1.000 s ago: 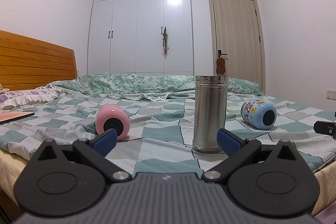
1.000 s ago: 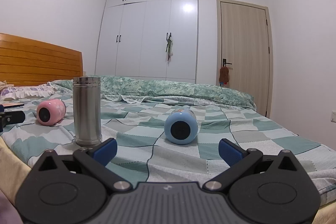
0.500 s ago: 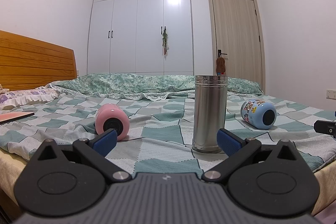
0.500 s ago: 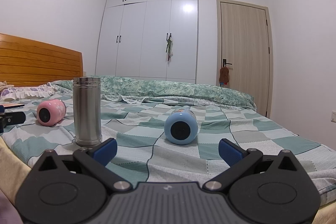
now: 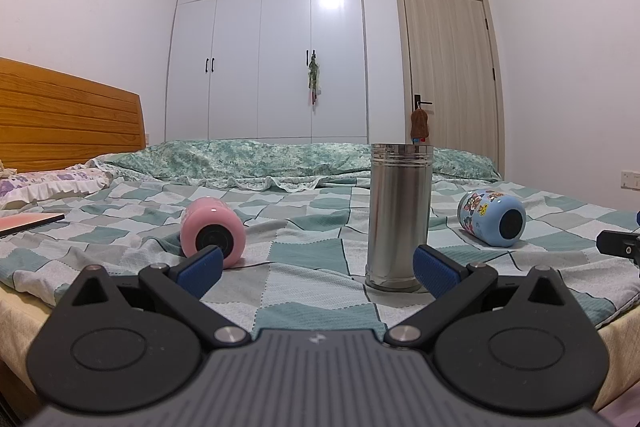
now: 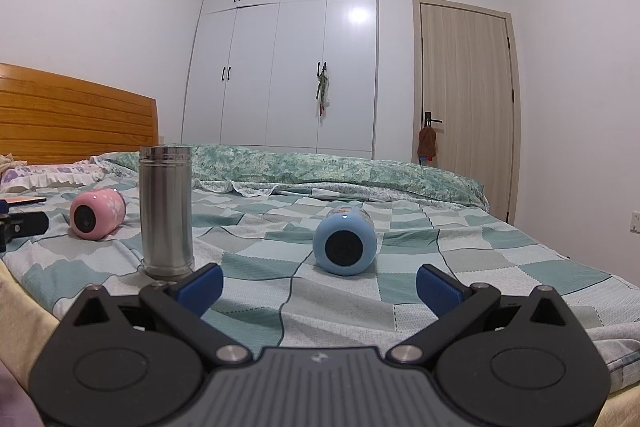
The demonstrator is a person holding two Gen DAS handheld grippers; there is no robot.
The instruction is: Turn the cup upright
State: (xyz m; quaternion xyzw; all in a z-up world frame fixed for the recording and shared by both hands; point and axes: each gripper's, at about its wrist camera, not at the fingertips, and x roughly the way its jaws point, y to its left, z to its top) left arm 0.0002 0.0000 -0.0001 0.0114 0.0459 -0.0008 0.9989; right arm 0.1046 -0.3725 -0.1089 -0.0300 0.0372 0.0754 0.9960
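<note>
A pink cup point(image 5: 212, 231) lies on its side on the checked bedspread, its base toward me; it also shows in the right wrist view point(image 6: 97, 213). A blue cartoon cup point(image 5: 493, 217) lies on its side too, straight ahead in the right wrist view point(image 6: 345, 239). A steel cup point(image 5: 400, 215) stands upright between them and also shows in the right wrist view point(image 6: 166, 211). My left gripper point(image 5: 318, 269) is open and empty at the bed's near edge. My right gripper point(image 6: 319, 282) is open and empty, short of the blue cup.
The bed point(image 5: 312, 259) has a wooden headboard point(image 5: 68, 123) at left and a folded green quilt point(image 5: 256, 159) at the back. A flat pink item point(image 5: 28, 223) lies at far left. White wardrobe and a door stand behind.
</note>
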